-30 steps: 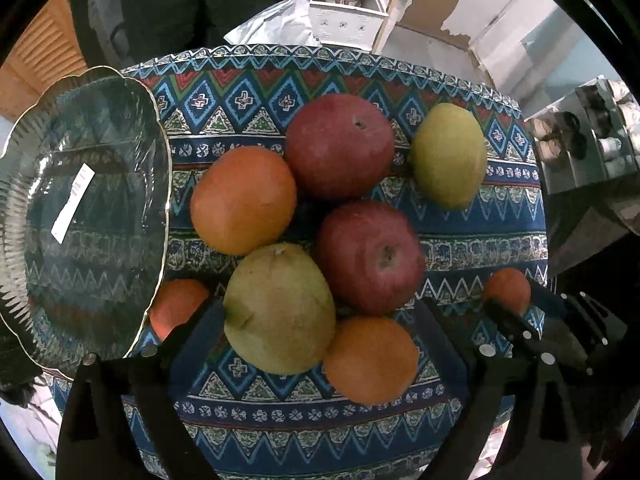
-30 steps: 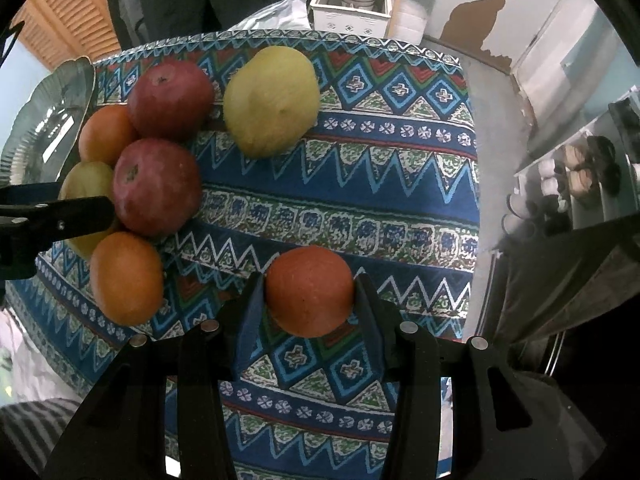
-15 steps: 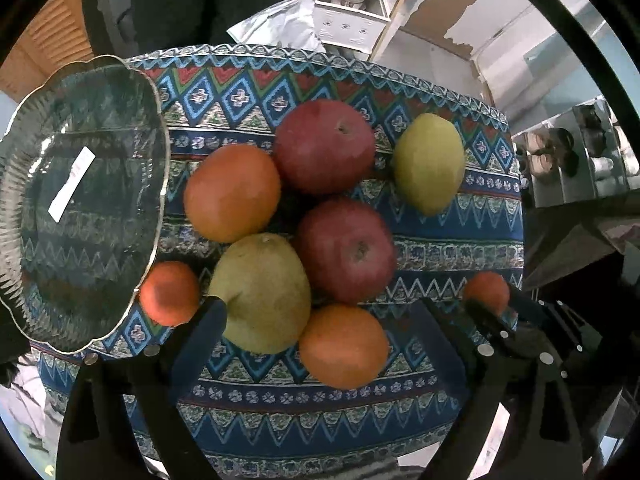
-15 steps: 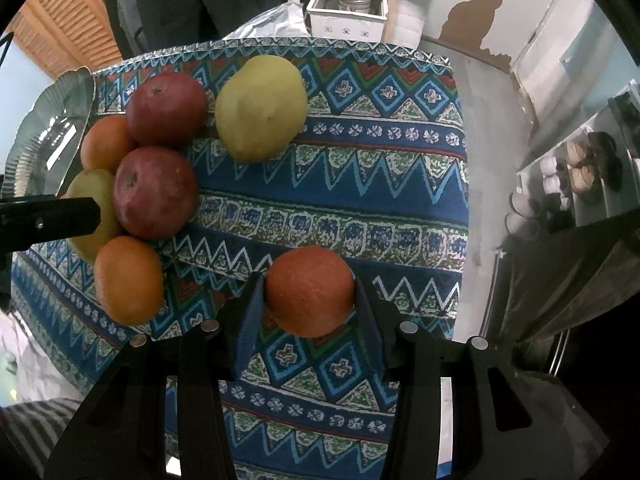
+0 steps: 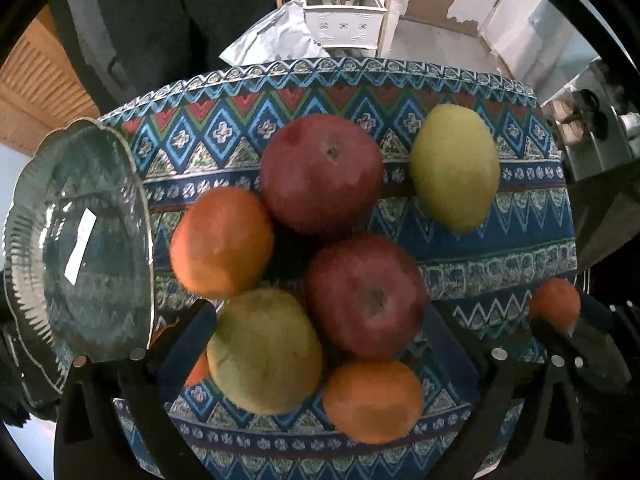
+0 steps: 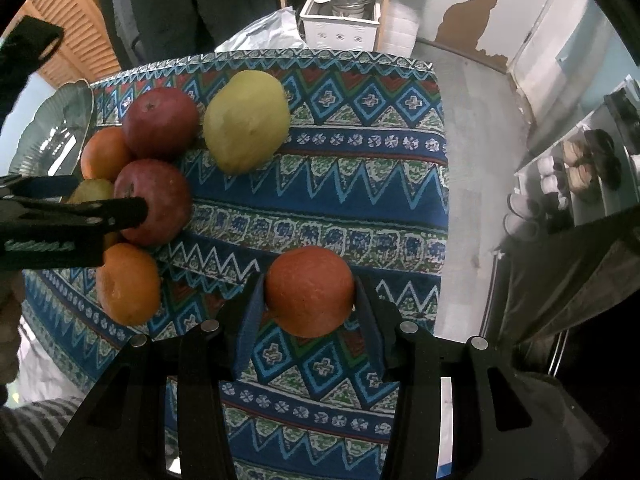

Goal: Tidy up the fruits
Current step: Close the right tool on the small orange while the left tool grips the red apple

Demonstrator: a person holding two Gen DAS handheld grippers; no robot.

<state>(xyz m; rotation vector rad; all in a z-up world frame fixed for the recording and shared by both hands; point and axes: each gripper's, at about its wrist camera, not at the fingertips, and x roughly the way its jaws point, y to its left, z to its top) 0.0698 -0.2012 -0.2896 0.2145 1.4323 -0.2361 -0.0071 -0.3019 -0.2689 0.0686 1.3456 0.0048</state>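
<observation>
right gripper (image 6: pixel 309 304) pinches an orange (image 6: pixel 309 290) between its fingers; left gripper (image 5: pixel 320 344) jaws opening, spread around pear (image 5: pixel 264 350) and apple (image 5: pixel 366 294), untouched

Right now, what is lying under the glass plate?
Through the glass plate only the patterned cloth shows, plus a white label on the glass. A small orange sits beside its rim, mostly hidden by the left gripper.

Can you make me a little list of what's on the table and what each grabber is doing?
surface: patterned cloth
glass plate: no fruit visible in it
red apples: two
pears: two
loose oranges: at least two
left gripper: jaws opening, over the fruit pile, holding nothing
right gripper: shut on an orange
</observation>
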